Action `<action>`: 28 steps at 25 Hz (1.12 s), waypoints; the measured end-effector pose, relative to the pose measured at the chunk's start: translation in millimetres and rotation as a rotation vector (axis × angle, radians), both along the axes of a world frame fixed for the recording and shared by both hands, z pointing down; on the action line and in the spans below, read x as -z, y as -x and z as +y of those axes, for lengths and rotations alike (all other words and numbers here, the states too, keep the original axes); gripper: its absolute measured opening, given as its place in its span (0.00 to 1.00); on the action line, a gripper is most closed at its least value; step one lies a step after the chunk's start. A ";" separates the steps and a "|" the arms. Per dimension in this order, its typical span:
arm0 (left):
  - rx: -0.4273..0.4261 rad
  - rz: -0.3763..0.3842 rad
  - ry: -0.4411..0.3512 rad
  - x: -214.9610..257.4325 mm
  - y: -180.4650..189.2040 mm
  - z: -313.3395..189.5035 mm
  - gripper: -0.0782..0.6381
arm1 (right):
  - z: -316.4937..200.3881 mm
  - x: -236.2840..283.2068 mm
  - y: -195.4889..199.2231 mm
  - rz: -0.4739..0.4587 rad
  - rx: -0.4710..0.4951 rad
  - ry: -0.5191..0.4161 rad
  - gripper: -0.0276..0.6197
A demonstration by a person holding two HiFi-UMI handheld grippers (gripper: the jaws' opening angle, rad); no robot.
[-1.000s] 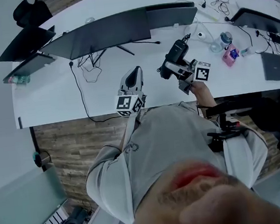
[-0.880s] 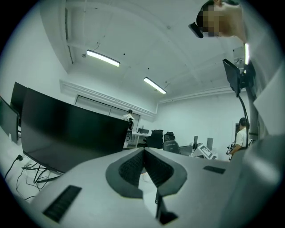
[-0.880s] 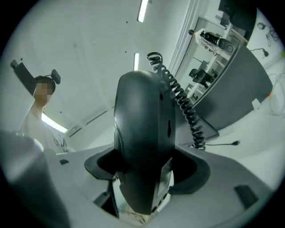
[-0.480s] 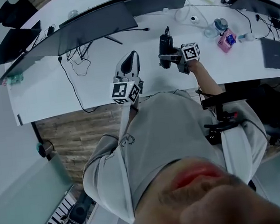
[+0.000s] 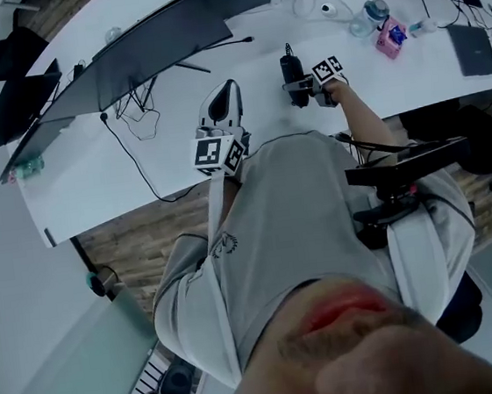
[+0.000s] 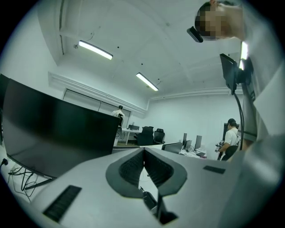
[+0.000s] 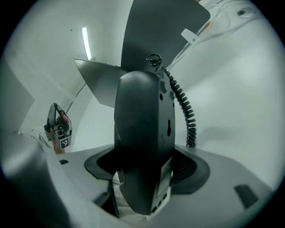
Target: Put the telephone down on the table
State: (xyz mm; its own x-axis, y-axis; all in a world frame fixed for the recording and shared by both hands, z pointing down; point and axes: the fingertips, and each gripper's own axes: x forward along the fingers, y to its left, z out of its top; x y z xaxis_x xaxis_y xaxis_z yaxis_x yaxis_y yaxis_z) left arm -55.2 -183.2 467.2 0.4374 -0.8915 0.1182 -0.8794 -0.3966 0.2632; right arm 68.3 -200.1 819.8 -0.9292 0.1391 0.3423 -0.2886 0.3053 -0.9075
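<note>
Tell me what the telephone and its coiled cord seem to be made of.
Telephone: likely hard molded plastic, dark grey, matte with faint sheen on its curved back. Cord: probably flexible plastic or rubber sheathing, black, wound in tight coils.

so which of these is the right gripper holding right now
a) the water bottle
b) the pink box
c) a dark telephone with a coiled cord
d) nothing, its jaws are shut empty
c: in the right gripper view, the right gripper has its jaws closed on the sides of a dark telephone, and a coiled cord hangs from the phone.
</note>
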 end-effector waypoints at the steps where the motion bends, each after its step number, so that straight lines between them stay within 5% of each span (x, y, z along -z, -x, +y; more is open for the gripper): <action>1: -0.010 -0.006 -0.002 -0.1 1.9 2.5 0.12 | -3.6 -3.9 1.3 0.021 0.009 -0.002 0.56; 6: -0.024 -0.020 0.023 -8.9 13.4 13.8 0.12 | -21.9 -21.2 4.8 0.126 0.075 0.014 0.56; 15: -0.012 -0.013 0.036 -18.8 35.8 23.1 0.12 | -28.2 -24.2 19.4 0.182 0.167 0.102 0.56; 23: 0.013 0.010 0.029 -20.7 53.6 20.1 0.12 | -33.9 -27.0 15.0 0.255 0.172 0.061 0.56; 28: -0.019 0.000 0.037 -28.5 46.5 22.5 0.12 | -49.6 -29.0 8.2 0.295 0.083 0.044 0.56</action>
